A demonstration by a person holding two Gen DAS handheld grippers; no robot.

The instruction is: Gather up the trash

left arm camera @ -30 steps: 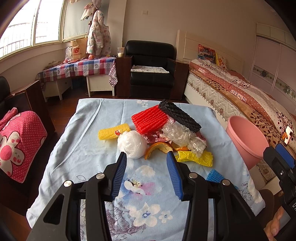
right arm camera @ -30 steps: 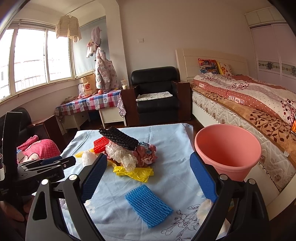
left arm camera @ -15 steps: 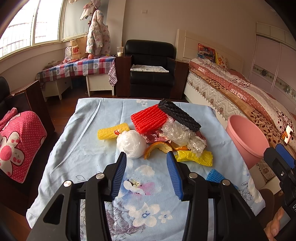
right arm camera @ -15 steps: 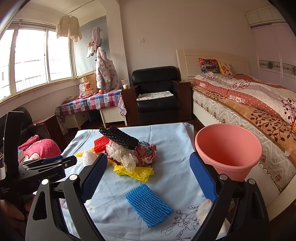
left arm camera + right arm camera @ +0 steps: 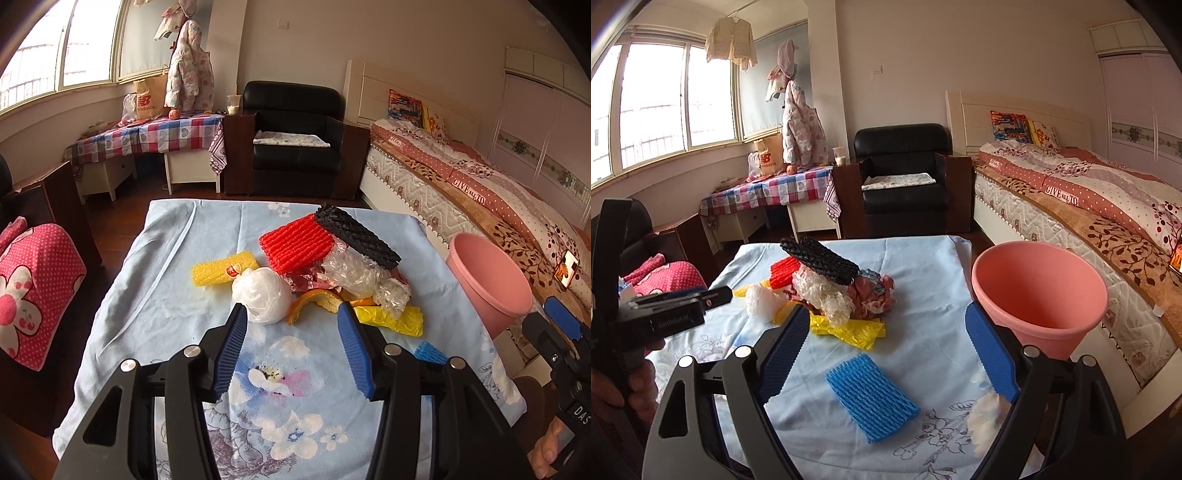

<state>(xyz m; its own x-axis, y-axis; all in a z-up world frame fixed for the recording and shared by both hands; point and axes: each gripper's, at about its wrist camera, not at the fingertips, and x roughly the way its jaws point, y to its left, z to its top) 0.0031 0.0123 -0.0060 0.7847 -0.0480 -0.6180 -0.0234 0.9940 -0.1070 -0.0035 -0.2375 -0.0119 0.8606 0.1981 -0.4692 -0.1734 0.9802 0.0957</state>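
On blue tablecloth (image 5: 155,280) — five foam nets | one pink bucket (image 5: 1039,291) | both tongs apart — left tongs (image 5: 291,325), right tongs (image 5: 886,332)

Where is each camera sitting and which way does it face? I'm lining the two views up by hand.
Left wrist: on the left gripper, open, facing across the table at the trash pile; white bag just ahead; the right gripper shows at the right edge.
Right wrist: on the right gripper, open, above the blue foam sheet, pink bucket to its right; the left gripper and a hand show at left.
Shared: black foam sheet, bucket, armchair, bed.
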